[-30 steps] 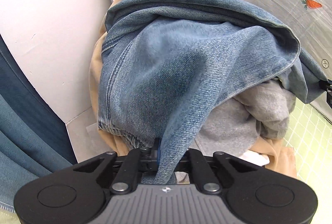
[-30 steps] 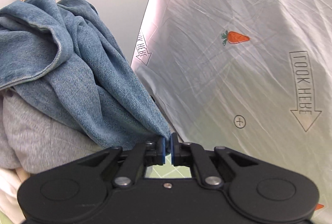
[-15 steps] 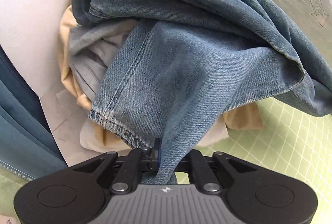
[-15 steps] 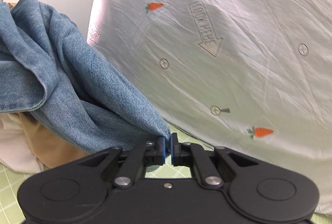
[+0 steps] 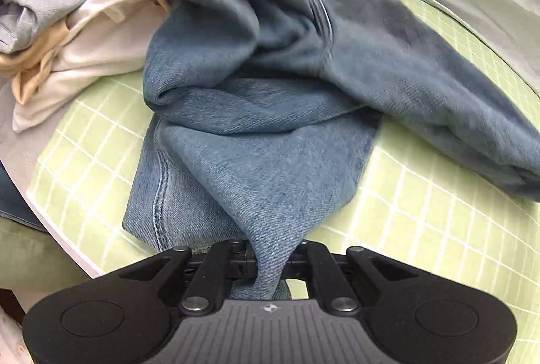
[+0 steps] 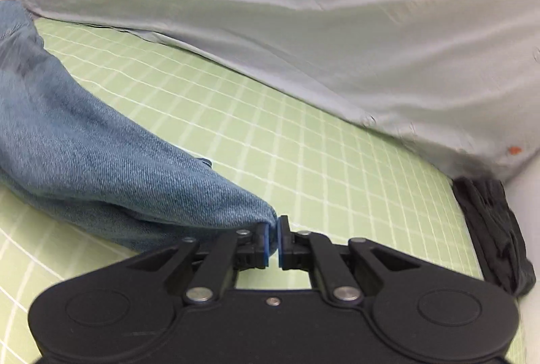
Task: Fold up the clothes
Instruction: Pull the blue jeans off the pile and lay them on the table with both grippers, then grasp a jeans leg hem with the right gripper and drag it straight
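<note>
A pair of blue jeans (image 5: 270,114) lies bunched and twisted on the green grid mat (image 5: 438,229). My left gripper (image 5: 268,257) is shut on a fold of the denim near a stitched seam. In the right wrist view the jeans (image 6: 111,168) stretch in from the left, and my right gripper (image 6: 274,237) is shut on their edge, the fabric pinched at the blue pads just above the mat (image 6: 303,161).
A pile of grey, cream and tan clothes (image 5: 60,13) sits at the mat's far left. A pale sheet with carrot prints (image 6: 303,19) drapes along the far side. A black garment (image 6: 492,229) lies at the mat's right edge.
Both grippers have come down and back from the pile, drawing the jeans off it and onto the green mat. Both stay shut on the denim.
</note>
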Motion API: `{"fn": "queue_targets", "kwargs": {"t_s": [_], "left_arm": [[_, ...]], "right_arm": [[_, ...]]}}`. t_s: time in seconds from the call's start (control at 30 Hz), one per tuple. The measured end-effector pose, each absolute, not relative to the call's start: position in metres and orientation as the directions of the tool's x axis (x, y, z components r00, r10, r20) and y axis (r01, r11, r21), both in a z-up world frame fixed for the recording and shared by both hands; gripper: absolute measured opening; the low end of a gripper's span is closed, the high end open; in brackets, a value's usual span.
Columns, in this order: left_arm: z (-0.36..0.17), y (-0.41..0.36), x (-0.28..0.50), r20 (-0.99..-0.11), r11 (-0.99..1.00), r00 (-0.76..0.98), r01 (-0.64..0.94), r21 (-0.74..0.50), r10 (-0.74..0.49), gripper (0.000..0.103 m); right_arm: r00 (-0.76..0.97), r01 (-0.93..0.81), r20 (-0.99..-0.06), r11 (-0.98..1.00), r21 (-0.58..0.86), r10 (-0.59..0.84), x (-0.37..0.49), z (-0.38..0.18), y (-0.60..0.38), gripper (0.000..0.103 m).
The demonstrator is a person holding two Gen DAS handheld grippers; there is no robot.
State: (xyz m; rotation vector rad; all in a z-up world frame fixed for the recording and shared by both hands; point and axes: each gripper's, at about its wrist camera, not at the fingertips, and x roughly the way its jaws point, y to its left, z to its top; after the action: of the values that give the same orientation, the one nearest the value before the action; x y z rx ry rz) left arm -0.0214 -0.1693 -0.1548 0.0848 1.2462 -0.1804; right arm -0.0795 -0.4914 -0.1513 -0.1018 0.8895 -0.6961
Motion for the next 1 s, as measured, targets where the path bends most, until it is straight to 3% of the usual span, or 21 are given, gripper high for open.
{"fn": "queue_targets", "kwargs": {"t_s": [0.13, 0.3, 0.4, 0.5, 0.53, 0.57, 0.73, 0.8, 0.93, 1.0], "left_arm": [[-0.154, -0.228, -0.075, -0.948, 0.960, 0.286, 0.273, -0.058, -0.138, 0.007], [-0.152, -0.244, -0.094, -0.940, 0.943, 0.294, 0.324, -0.075, -0.176, 0.008], [-0.151, -0.251, -0.105, -0.934, 0.932, 0.298, 0.352, -0.085, -0.198, 0.014], [-0.149, -0.259, -0.115, -0.928, 0.920, 0.302, 0.380, -0.094, -0.219, 0.018], [-0.149, -0.261, -0.118, -0.926, 0.916, 0.303, 0.389, -0.097, -0.227, 0.019], [-0.148, -0.264, -0.122, -0.923, 0.912, 0.304, 0.398, -0.100, -0.234, 0.020], [-0.138, -0.251, -0.120, -0.907, 0.900, 0.335, 0.425, -0.097, -0.256, 0.036], [-0.135, -0.237, -0.110, -0.903, 0.899, 0.347, 0.429, -0.085, -0.251, 0.040], [-0.137, -0.214, -0.092, -0.909, 0.892, 0.351, 0.450, -0.046, -0.224, 0.045], [-0.141, -0.201, -0.081, -0.910, 0.886, 0.355, 0.463, -0.028, -0.214, 0.046]], "right_arm": [[0.355, 0.610, -0.691, 0.716, -0.339, -0.629, -0.145, -0.155, -0.542, 0.005], [0.259, 0.716, -0.708, 0.623, -0.316, -0.656, -0.227, -0.160, -0.606, 0.005], [0.267, 0.716, -0.738, 0.640, -0.279, -0.620, -0.253, -0.166, -0.604, 0.008], [0.272, 0.725, -0.768, 0.648, -0.232, -0.580, -0.263, -0.174, -0.589, 0.023], [0.277, 0.731, -0.779, 0.649, -0.209, -0.562, -0.265, -0.177, -0.581, 0.035], [0.281, 0.737, -0.790, 0.650, -0.186, -0.545, -0.266, -0.180, -0.574, 0.041], [0.312, 0.748, -0.841, 0.660, -0.070, -0.443, -0.259, -0.196, -0.529, 0.057], [0.334, 0.732, -0.848, 0.680, -0.043, -0.412, -0.248, -0.199, -0.507, 0.059], [0.383, 0.694, -0.846, 0.720, -0.002, -0.371, -0.222, -0.204, -0.458, 0.079], [0.419, 0.672, -0.842, 0.739, 0.036, -0.340, -0.206, -0.204, -0.436, 0.080]]}}
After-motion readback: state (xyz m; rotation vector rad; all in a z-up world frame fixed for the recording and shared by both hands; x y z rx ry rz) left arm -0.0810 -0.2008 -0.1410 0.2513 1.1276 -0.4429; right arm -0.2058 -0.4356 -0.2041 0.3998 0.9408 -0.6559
